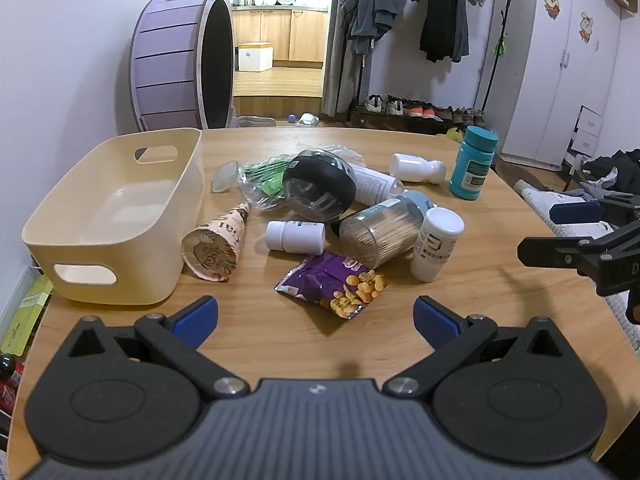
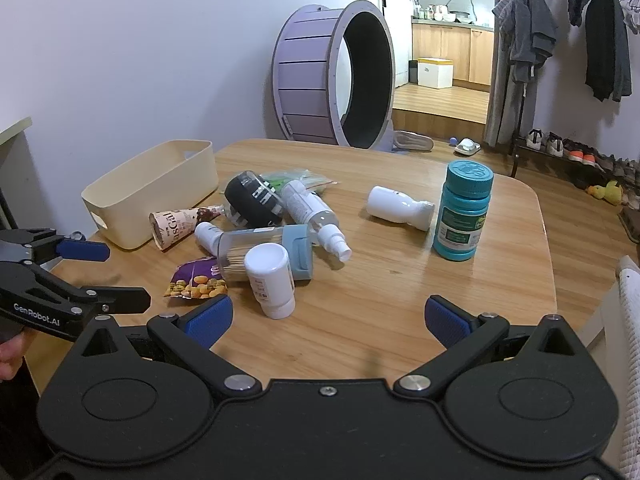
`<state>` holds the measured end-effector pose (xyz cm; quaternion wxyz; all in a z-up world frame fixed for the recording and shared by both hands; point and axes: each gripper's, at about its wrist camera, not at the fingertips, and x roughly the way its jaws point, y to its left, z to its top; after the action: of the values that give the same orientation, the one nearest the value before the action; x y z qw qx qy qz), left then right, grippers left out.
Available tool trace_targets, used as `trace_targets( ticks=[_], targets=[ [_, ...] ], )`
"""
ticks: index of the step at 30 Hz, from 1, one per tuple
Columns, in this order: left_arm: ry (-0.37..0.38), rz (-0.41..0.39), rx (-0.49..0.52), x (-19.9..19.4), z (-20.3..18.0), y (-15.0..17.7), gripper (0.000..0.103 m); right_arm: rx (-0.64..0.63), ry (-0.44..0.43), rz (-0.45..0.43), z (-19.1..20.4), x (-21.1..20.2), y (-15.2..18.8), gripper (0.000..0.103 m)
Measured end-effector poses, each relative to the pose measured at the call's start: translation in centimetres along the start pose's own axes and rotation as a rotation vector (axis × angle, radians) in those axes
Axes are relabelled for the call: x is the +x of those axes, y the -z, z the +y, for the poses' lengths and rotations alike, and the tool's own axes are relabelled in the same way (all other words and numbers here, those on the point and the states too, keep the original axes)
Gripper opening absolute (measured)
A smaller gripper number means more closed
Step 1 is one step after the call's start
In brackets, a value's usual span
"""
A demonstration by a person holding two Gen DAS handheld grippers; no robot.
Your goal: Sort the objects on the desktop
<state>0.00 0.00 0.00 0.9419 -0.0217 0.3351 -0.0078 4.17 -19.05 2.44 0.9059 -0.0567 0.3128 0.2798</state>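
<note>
Both tools wide open over the bench, nothing picked up.

The left tool (image 1: 316,316) and right tool (image 2: 328,318) hover at the near edge, blue pads spread, holding nothing. A cream bin (image 1: 120,216) sits at the bench's left edge. The clutter piles mid-bench: purple snack packet (image 1: 334,284), paper cone (image 1: 218,240), toothpick jar (image 1: 380,232), white bottles. A teal bottle (image 2: 464,212) stands upright near the right edge, apart from the pile.
</note>
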Motion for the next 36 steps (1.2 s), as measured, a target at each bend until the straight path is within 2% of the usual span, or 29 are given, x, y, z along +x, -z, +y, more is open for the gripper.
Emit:
trace_targets(
  ticks=[36],
  targets=[
    [0.004,0.011,-0.005,-0.29,0.47,-0.07,0.103,0.002,-0.007,-0.002,0.24,0.21,-0.08,0.103]
  ],
)
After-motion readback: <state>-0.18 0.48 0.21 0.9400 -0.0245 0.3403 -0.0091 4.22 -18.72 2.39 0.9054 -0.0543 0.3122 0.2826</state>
